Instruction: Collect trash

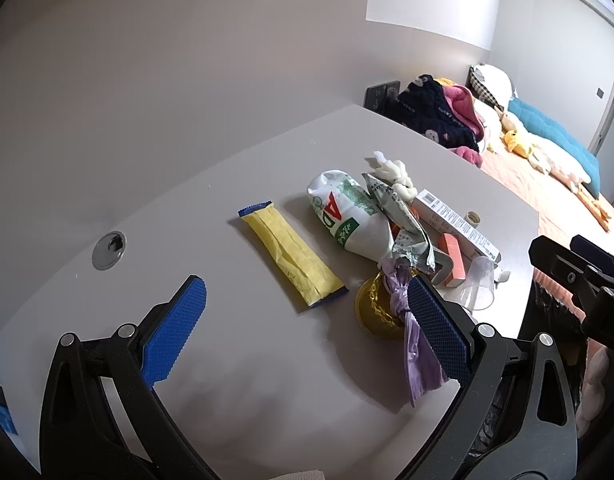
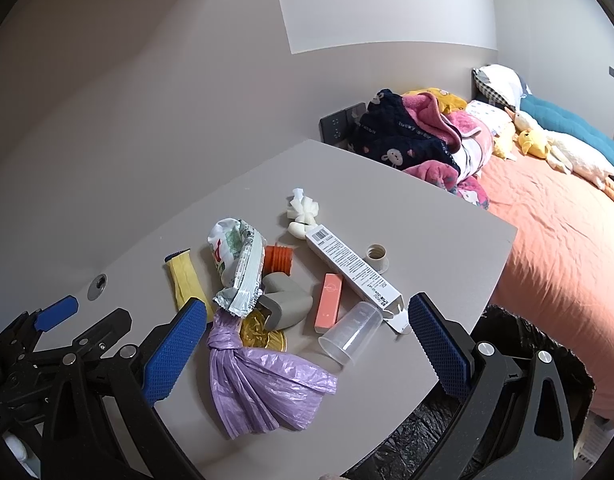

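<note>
Both claws hung wide apart over the grey desk (image 2: 447, 216), gripping nothing. The left claw (image 1: 307, 332) hovered above the yellow wrapper (image 1: 293, 254), and the right claw (image 2: 307, 344) straddled the near end of the litter, with the knotted purple bag (image 2: 263, 384) lying between its spread fingers.

The trash sat heaped toward the desk's right edge, beside the bed (image 2: 567, 240). A black bin liner (image 2: 507, 360) gaped just below that edge, which looked like the place it was all bound for.

Most of it seemed featherweight. The purple bag was limp film, likely to slip; I reckoned the knot was the surest spot to pinch. The yellow wrapper lay flat against the desk, so a claw would probably need to catch one crimped end or scrape under a long edge. The clear plastic cup (image 2: 353, 334) lay on its side, touching the flap of the long white carton (image 2: 355, 270); thin-walled, it would buckle under a hard squeeze and might roll, so across the rim seemed best. The carton and the small pink box (image 2: 328, 307) looked stiff enough to take across their narrow sides. The crumpled white-and-green packet (image 2: 235, 260) would simply crush and hold.
</note>
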Available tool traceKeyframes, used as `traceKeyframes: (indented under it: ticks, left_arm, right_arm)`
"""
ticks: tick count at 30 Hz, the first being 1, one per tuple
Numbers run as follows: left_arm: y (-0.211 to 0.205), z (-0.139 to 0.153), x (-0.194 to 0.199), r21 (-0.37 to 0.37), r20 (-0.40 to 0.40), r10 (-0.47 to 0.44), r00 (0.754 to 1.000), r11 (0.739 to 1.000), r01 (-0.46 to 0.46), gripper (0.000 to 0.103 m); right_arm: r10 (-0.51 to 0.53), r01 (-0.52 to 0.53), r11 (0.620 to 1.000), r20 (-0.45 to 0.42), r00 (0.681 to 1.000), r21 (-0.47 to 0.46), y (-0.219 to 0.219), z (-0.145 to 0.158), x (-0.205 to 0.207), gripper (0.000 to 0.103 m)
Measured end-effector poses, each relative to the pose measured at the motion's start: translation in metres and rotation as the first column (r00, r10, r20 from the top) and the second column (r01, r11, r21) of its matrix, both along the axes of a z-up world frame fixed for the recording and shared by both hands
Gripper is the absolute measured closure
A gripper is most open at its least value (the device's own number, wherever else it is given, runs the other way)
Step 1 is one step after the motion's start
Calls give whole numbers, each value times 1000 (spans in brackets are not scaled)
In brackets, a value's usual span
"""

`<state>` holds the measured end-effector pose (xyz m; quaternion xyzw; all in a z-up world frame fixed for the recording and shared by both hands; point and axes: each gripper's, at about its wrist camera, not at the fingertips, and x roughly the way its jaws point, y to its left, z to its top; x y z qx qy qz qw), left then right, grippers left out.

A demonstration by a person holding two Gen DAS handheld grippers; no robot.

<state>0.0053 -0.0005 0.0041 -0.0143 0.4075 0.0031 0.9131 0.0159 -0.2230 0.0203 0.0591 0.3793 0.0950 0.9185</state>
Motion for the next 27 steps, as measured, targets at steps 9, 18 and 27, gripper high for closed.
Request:
traceKeyframes:
  ticks: [9, 18, 27]
  left_arm:
    - [-2, 2, 1, -5, 5, -2, 1000, 1000, 2, 6]
    - [-4, 3, 0, -6, 8, -5, 1000, 1000, 5, 6]
    - [-5, 2, 0, -5, 7, -3, 1000, 1000, 3, 6]
  right_arm:
    - [-3, 3, 1000, 0, 1000, 3, 0, 0, 1, 3]
    - [-6, 6, 1000, 3, 1000, 7, -2, 0, 3, 3]
    - [-4, 4, 1000, 3, 1000, 8, -2, 0, 4, 3]
